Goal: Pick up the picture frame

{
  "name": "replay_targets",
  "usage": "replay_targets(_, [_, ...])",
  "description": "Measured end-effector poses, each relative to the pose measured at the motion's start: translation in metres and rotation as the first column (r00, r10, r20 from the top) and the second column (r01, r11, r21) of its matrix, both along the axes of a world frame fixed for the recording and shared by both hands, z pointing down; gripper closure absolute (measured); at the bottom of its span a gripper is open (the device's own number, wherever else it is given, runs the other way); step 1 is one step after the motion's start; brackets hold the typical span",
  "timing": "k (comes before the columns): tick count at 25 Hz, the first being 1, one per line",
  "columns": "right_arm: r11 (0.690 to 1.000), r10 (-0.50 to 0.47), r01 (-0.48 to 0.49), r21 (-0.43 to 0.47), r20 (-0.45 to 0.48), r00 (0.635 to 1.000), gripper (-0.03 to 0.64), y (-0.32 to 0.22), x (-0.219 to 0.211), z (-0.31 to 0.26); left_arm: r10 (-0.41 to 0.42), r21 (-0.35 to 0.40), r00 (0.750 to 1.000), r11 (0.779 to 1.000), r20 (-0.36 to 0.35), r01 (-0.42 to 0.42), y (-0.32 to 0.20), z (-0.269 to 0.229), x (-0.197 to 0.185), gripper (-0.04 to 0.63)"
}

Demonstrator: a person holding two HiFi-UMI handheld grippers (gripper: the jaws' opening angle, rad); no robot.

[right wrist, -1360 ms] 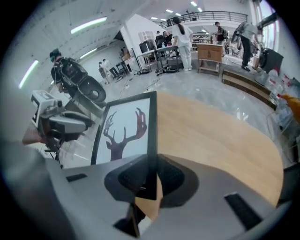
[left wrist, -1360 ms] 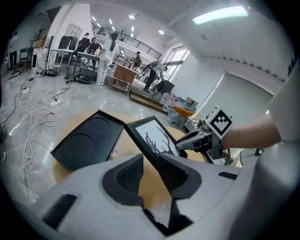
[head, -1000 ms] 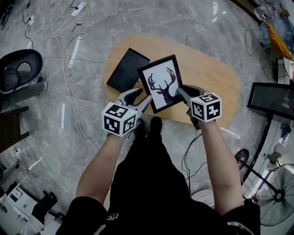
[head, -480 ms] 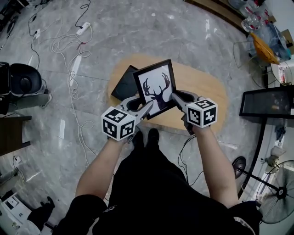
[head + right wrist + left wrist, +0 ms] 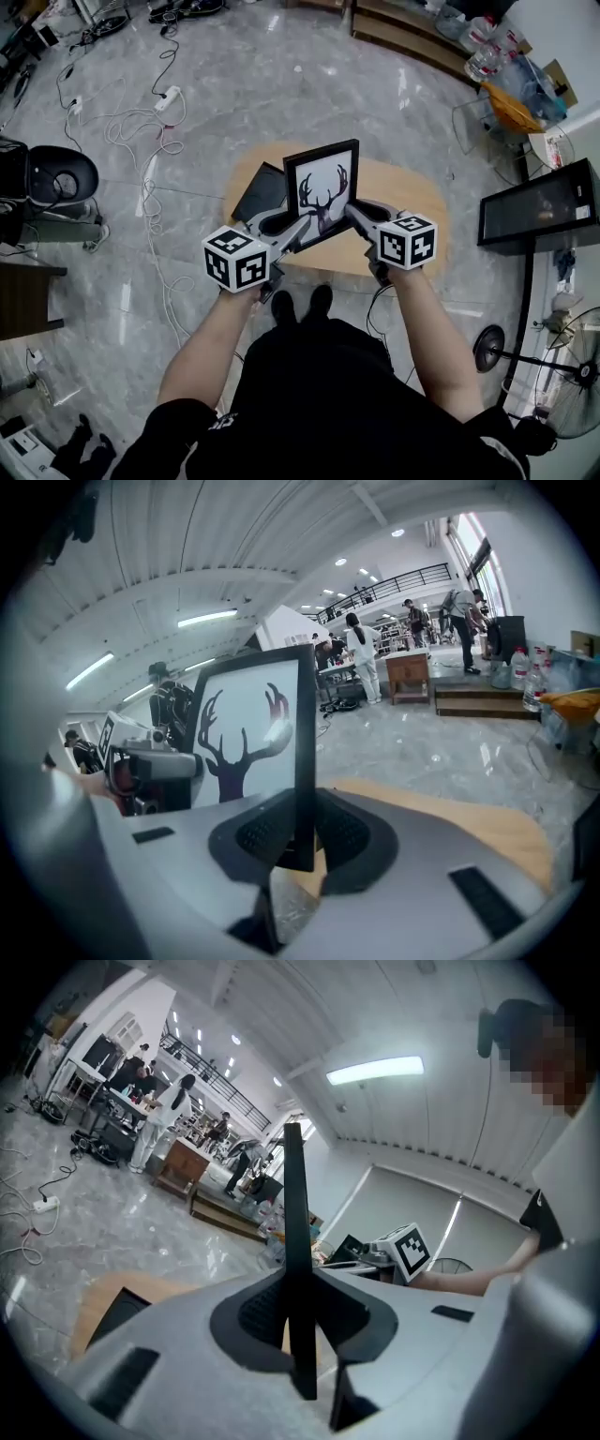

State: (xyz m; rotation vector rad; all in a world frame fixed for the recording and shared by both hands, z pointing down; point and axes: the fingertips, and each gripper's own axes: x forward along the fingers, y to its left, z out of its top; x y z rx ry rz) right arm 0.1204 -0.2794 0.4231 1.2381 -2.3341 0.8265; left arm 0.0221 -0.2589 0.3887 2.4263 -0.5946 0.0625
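Black picture frame [image 5: 322, 180] in right gripper [image 5: 354, 212] and just-closing left gripper [image 5: 296, 229].

Black board [image 5: 261, 192] lying on oval wooden table [image 5: 412, 206]; white cables [image 5: 141, 141] on floor [image 5: 281, 75].

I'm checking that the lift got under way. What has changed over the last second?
The picture frame has risen off the wooden table and tipped upright. The left hand-held gripper has just been closing its jaws and clamps the frame's left side; the right hand-held gripper kept its grip on the right side. The dark panel stayed on the table.
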Motion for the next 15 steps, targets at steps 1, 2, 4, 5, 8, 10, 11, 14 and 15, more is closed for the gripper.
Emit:
replay_targets(1, [1.0, 0.001, -0.001, 0.007, 0.006, 1.0, 0.546, 0.005, 0.006, -0.005, 0.006, 0.015, 1.0, 1.0, -0.006, -0.005, 0.006, -0.009, 0.007, 0.534])
replay_targets(2, [1.0, 0.002, -0.003, 0.012, 0.014, 1.0, 0.546, 0.011, 0.015, -0.011, 0.012, 0.03, 1.0, 0.999, -0.009, -0.012, 0.013, -0.017, 0.018, 0.535])
replay_targets(4, [1.0, 0.008, -0.008, 0.02, 0.025, 1.0, 0.545, 0.021, 0.03, -0.019, 0.026, 0.052, 1.0, 0.998, -0.015, -0.026, 0.025, -0.032, 0.036, 0.537])
replay_targets(5, [1.0, 0.011, -0.012, 0.022, 0.028, 1.0, 0.544, 0.023, 0.031, -0.021, 0.033, 0.058, 0.999, 0.998, -0.021, -0.032, 0.027, -0.036, 0.039, 0.538])
replay_targets(8, [0.999, 0.027, -0.028, 0.026, 0.042, 0.999, 0.54, 0.025, 0.027, -0.022, 0.05, 0.075, 0.998, 0.996, -0.036, -0.047, 0.028, -0.045, 0.037, 0.538])
replay_targets(10, [0.999, 0.041, -0.042, 0.028, 0.062, 0.997, 0.54, 0.029, 0.032, -0.024, 0.064, 0.093, 0.997, 0.994, -0.033, -0.06, 0.031, -0.051, 0.045, 0.54])
replay_targets(11, [0.998, 0.047, -0.049, 0.03, 0.071, 0.996, 0.54, 0.031, 0.034, -0.025, 0.071, 0.103, 0.997, 0.992, -0.026, -0.068, 0.032, -0.053, 0.047, 0.54])
replay_targets(14, [0.997, 0.061, -0.065, 0.04, 0.085, 0.994, 0.534, 0.033, 0.036, -0.027, 0.087, 0.126, 0.996, 0.988, -0.011, -0.085, 0.034, -0.057, 0.05, 0.54])
replay_targets(15, [0.997, 0.066, -0.07, 0.045, 0.089, 0.994, 0.534, 0.034, 0.037, -0.028, 0.089, 0.131, 0.996, 0.988, -0.01, -0.087, 0.035, -0.058, 0.051, 0.54])
